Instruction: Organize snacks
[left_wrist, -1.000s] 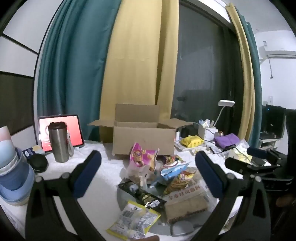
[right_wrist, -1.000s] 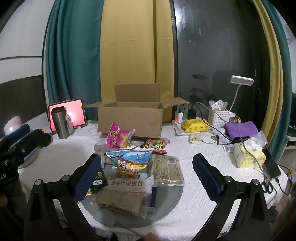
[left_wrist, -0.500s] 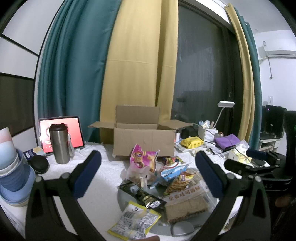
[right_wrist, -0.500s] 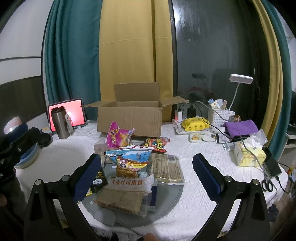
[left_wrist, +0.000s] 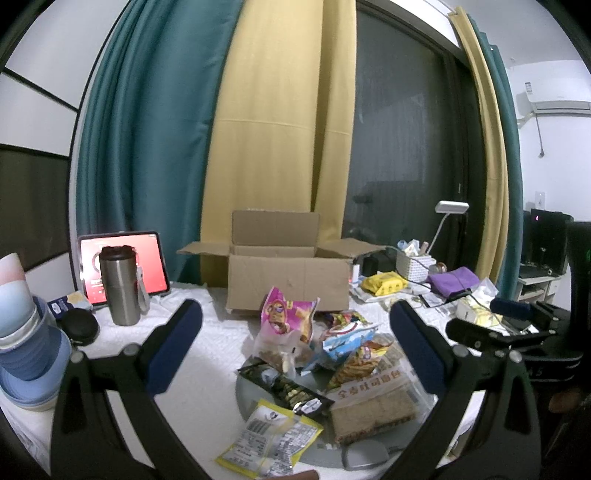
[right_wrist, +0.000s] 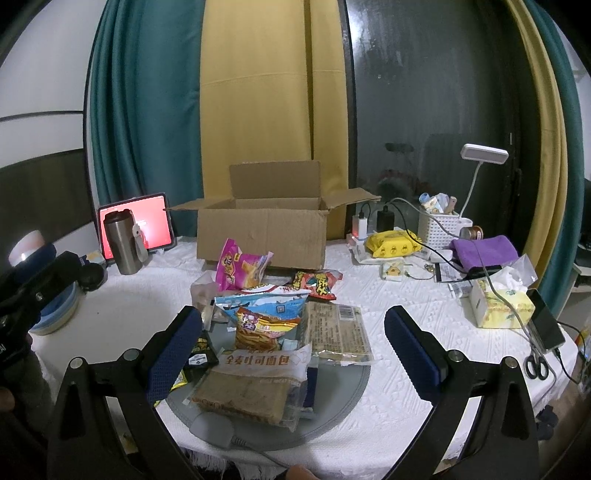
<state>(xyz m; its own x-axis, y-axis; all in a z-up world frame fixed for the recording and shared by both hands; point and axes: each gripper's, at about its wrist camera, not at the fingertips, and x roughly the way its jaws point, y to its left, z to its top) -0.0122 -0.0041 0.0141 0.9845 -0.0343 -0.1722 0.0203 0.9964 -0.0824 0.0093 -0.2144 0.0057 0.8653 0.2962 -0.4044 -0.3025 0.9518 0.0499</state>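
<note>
A pile of snack packs lies on a grey round mat (right_wrist: 343, 391) on the white table. It holds a pink chip bag (right_wrist: 240, 267), a blue-white bag (right_wrist: 266, 301), an orange snack bag (right_wrist: 262, 328), a toast bread pack (right_wrist: 251, 387) and a flat brown pack (right_wrist: 338, 328). An open cardboard box (right_wrist: 262, 229) stands behind the pile. My right gripper (right_wrist: 293, 345) is open and empty above the near side of the pile. My left gripper (left_wrist: 295, 349) is open and empty, left of the pile; a yellow-white pack (left_wrist: 269, 439) lies near it.
A steel tumbler (left_wrist: 120, 284) and a red-screen tablet (left_wrist: 147, 262) stand at the left, with stacked blue bowls (left_wrist: 26, 354). On the right are a white basket (right_wrist: 439, 229), desk lamp (right_wrist: 484, 155), purple cloth (right_wrist: 484, 251), tissue pack (right_wrist: 502, 302), cables and scissors (right_wrist: 535, 365).
Both views have shifted very slightly; both grippers stay open and empty, and the snacks have not moved.
</note>
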